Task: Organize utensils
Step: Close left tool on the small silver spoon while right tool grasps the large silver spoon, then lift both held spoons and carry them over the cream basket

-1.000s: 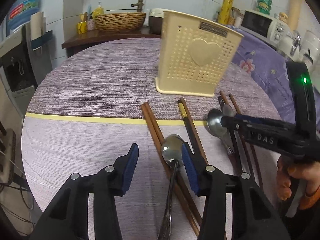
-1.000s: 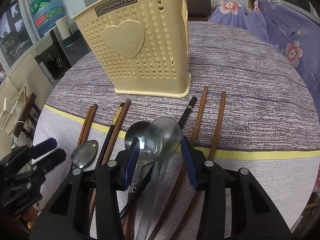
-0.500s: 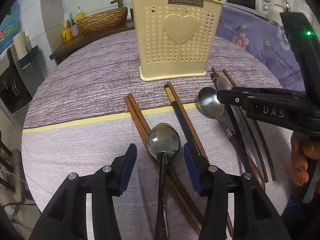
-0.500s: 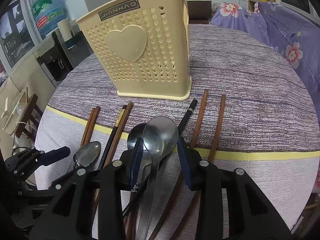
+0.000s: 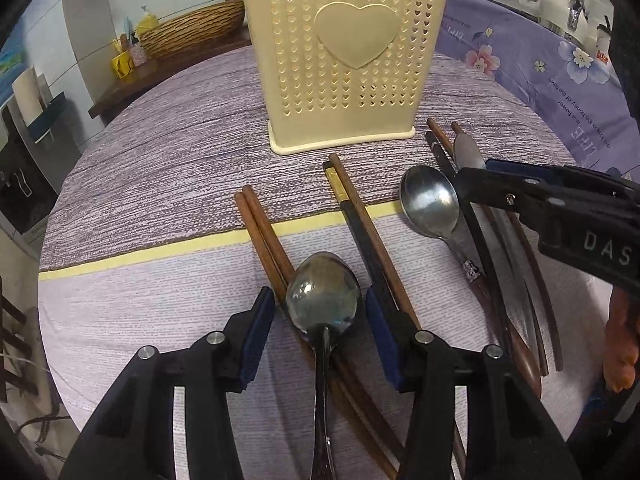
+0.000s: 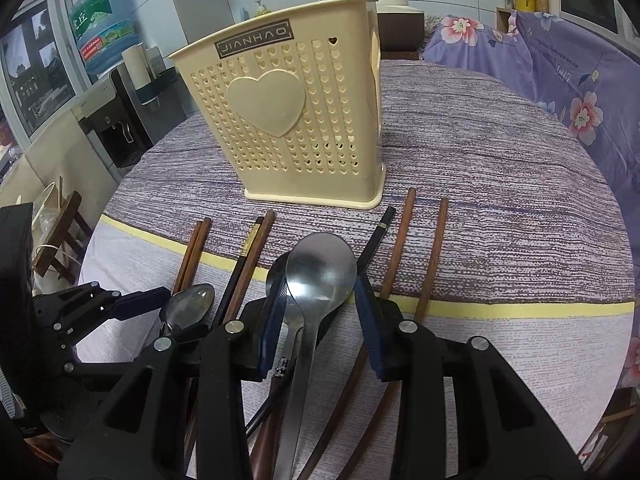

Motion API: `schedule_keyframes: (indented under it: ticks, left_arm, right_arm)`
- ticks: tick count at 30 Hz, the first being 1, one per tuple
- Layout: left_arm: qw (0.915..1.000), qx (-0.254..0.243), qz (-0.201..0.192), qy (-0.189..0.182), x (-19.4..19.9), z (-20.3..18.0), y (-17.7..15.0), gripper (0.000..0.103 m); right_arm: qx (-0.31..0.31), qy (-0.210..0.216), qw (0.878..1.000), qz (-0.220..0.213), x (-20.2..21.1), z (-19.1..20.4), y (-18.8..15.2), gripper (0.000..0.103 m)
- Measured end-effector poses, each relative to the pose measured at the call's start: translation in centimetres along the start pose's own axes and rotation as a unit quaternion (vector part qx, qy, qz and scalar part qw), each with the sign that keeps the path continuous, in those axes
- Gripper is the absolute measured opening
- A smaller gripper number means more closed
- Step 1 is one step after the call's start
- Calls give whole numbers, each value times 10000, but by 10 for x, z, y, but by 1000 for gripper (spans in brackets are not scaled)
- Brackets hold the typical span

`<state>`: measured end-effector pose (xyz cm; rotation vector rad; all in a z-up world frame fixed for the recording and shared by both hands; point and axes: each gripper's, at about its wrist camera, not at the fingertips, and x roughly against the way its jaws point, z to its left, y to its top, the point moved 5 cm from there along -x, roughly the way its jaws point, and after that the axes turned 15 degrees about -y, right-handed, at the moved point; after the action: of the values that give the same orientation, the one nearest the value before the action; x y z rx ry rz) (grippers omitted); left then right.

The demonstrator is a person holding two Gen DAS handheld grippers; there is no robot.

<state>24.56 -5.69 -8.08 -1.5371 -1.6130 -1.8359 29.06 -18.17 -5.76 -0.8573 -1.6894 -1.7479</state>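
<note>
The left gripper (image 5: 320,316) straddles the small spoon (image 5: 323,295), jaws partly open and closing, pads not yet touching the bowl. The right gripper (image 6: 320,316) brackets the large spoon (image 6: 320,270) at a narrow gap; contact cannot be confirmed. For a sound pickup, each gripper should close on the spoon's neck, clear of the chopsticks (image 5: 264,236) beneath. Beyond stands the cream utensil holder (image 5: 340,60), upright on the table (image 5: 160,160). Compared with a second ago, the left gripper has advanced over its spoon, and the holder looms nearer.
</note>
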Motion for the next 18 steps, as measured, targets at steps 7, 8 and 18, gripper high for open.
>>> schedule_keyframes:
  ticks: [7,8,18]
  left_arm:
    - [10000,62,-35,-6,0,1,2,37]
    - [9999,78,-70,-13,1,1,3,37]
    - [9955,113,-938,-24,48,0,21,37]
  right_arm:
    - [-6,3,10000,-29,2,0,-1,36]
    - [-2,3,10000,-37,3,0,-1,36]
    - [-19,100,9996,-258,18,-6,3,36]
